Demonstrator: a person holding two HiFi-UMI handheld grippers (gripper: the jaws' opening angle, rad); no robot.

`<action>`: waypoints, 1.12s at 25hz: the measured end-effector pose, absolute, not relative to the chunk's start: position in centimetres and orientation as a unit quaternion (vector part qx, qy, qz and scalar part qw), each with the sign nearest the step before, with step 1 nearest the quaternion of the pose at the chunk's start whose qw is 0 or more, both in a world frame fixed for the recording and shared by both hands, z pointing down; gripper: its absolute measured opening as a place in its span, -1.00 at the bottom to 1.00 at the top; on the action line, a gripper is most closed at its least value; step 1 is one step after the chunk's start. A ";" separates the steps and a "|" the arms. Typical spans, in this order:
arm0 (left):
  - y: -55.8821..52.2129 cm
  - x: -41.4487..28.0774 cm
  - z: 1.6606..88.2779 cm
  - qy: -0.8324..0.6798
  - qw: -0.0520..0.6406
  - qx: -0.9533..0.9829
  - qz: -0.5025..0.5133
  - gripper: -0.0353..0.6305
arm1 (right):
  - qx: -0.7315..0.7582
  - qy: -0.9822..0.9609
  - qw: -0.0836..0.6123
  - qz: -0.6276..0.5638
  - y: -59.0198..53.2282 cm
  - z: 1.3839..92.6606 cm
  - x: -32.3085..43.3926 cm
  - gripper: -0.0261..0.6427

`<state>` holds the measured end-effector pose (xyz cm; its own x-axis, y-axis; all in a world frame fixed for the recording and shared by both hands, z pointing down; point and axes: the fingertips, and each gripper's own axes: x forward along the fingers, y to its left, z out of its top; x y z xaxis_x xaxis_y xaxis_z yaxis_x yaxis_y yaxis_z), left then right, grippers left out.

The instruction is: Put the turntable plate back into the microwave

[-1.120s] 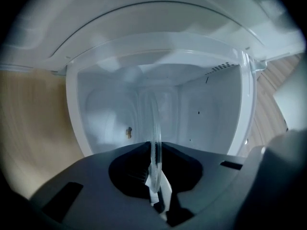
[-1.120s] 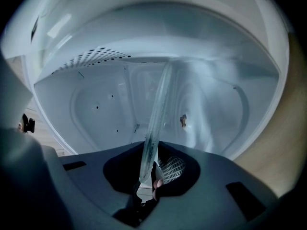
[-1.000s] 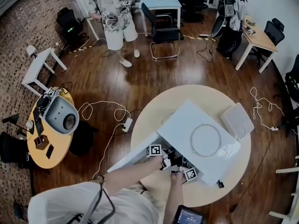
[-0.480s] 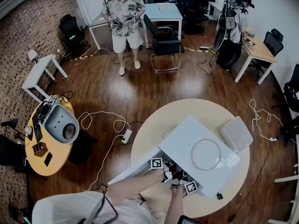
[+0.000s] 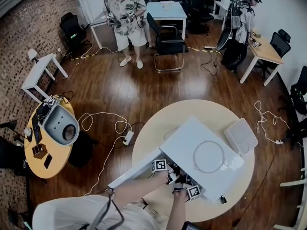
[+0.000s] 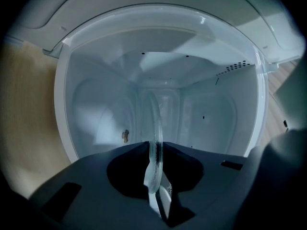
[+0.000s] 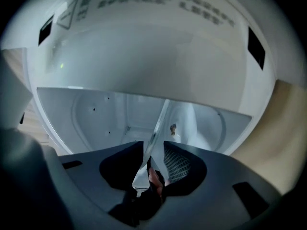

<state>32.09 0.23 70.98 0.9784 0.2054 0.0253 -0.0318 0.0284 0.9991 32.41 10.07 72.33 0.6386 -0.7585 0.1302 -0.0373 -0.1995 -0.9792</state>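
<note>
A white microwave (image 5: pixel 201 152) stands on a round table (image 5: pixel 144 140) with its door (image 5: pixel 134 170) swung open to the left. Both grippers reach into its mouth. My left gripper (image 6: pixel 154 145) is shut on the rim of the clear glass turntable plate (image 6: pixel 154 128), which shows edge-on inside the white cavity (image 6: pixel 96 104). My right gripper (image 7: pixel 153 145) has its jaws opening. The plate's edge (image 7: pixel 158 123) runs between them, and the ribbed pad (image 7: pixel 175 164) stands off it. A small brownish hub (image 6: pixel 124 136) sits on one cavity wall. In the head view the left gripper (image 5: pixel 163 169) and the right gripper (image 5: pixel 191 189) sit close together.
A thin ring (image 5: pixel 208 156) lies on top of the microwave. A white box (image 5: pixel 241 136) sits on the table at the right. Cables and a power strip (image 5: pixel 127 138) trail on the wooden floor. Two people stand at the back near desks and a chair (image 5: pixel 165 32).
Both grippers stay at the microwave's mouth. The person in the patterned shirt at the back has stepped farther away toward the desk.
</note>
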 end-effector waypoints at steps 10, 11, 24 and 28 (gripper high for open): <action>0.7 33.2 71.2 0.050 0.707 0.700 0.083 -0.73 | -0.710 0.258 0.583 -0.298 10.6 72.3 33.4 -0.58; 0.8 33.2 71.3 0.050 0.706 0.701 0.084 -0.73 | -0.710 0.255 0.587 -0.294 10.7 72.2 33.4 -0.58; 0.0 34.0 72.9 0.034 0.671 0.726 0.145 -0.77 | -0.685 0.233 0.629 -0.286 9.9 73.2 34.2 -0.77; 0.6 33.5 74.1 0.026 0.634 0.750 0.187 -0.76 | -0.686 0.225 0.630 -0.286 10.2 73.6 34.2 -0.79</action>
